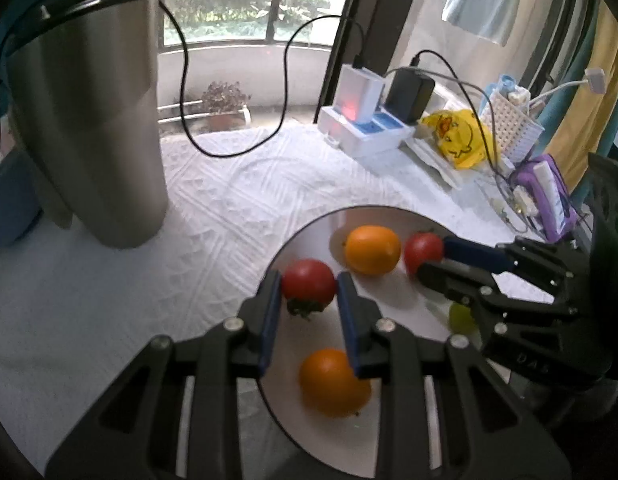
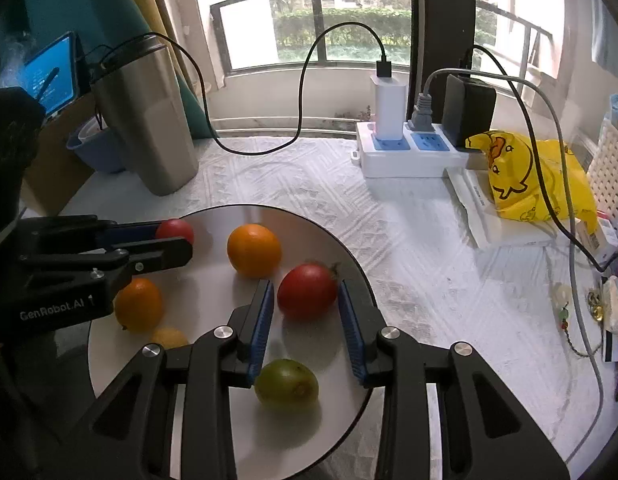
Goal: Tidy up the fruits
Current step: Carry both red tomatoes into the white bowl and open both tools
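Note:
A round silver plate holds the fruit. My left gripper stands around a red tomato at the plate's left edge; both pads touch it. My right gripper stands around a second red tomato, with a small gap on each side. The right gripper also shows in the left wrist view, the left one in the right wrist view. Two oranges and a green fruit lie on the plate. A small yellow fruit is partly hidden.
A tall steel tumbler stands left of the plate. A white power strip with chargers and cables sits behind. A yellow duck bag, a white basket and small clutter line the right side. White patterned cloth covers the table.

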Action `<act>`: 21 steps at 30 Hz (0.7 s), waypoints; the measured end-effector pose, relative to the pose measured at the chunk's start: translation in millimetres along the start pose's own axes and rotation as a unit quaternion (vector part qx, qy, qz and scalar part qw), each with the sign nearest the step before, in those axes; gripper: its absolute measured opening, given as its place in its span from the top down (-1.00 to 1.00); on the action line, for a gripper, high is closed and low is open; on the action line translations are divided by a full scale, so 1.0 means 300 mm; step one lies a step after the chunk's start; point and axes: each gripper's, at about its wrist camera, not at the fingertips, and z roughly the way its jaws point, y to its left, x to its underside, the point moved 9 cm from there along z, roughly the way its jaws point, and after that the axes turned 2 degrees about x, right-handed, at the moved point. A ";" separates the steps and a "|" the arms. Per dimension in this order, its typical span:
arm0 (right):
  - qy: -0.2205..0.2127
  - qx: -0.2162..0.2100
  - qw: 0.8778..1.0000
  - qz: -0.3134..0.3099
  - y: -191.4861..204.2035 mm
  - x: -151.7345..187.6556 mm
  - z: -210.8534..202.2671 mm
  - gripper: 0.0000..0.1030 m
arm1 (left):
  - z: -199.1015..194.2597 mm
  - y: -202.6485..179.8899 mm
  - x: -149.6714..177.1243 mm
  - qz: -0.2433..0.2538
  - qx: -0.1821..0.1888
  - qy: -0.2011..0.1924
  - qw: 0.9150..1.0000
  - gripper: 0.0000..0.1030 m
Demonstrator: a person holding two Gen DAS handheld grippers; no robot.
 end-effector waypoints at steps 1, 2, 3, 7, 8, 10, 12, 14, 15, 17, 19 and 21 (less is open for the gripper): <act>-0.001 0.003 1.000 -0.002 0.001 0.000 -0.001 0.30 | -0.002 -0.001 0.001 0.001 -0.002 0.000 1.000 0.42; -0.001 0.004 1.000 -0.002 0.001 0.001 -0.001 0.30 | -0.003 -0.003 -0.001 0.002 -0.003 -0.002 1.000 0.42; 0.000 0.003 1.000 -0.001 0.000 0.001 -0.001 0.30 | -0.009 -0.002 -0.001 0.002 -0.005 -0.004 1.000 0.42; -0.003 0.007 1.000 0.001 -0.002 -0.005 -0.013 0.30 | -0.031 0.000 -0.009 -0.004 -0.006 -0.011 1.000 0.36; -0.004 0.009 1.000 0.000 0.000 -0.006 -0.022 0.30 | -0.044 -0.002 -0.011 -0.004 -0.007 -0.015 1.000 0.35; -0.008 0.009 1.000 -0.002 0.005 -0.009 -0.045 0.30 | -0.070 -0.007 -0.014 -0.004 -0.005 -0.022 1.000 0.34; -0.013 0.012 1.000 -0.004 0.008 -0.013 -0.069 0.30 | -0.102 -0.012 -0.015 -0.003 -0.006 -0.030 1.000 0.30; -0.018 0.014 1.000 -0.004 0.012 -0.015 -0.095 0.30 | -0.133 -0.013 -0.012 -0.004 -0.007 -0.037 0.999 0.25; -0.021 0.015 1.000 -0.004 0.014 -0.014 -0.108 0.30 | -0.150 -0.014 -0.009 -0.005 -0.007 -0.041 0.999 0.22; -0.024 0.016 1.000 -0.005 0.022 -0.007 -0.135 0.30 | -0.186 -0.016 0.001 -0.007 -0.007 -0.049 0.999 0.20; -0.028 0.018 0.999 -0.006 0.032 0.001 -0.164 0.30 | -0.214 -0.020 0.010 -0.008 -0.007 -0.054 0.998 0.19; -0.031 0.018 0.999 -0.007 0.042 0.011 -0.192 0.30 | -0.245 -0.027 0.024 -0.008 -0.007 -0.060 0.998 0.18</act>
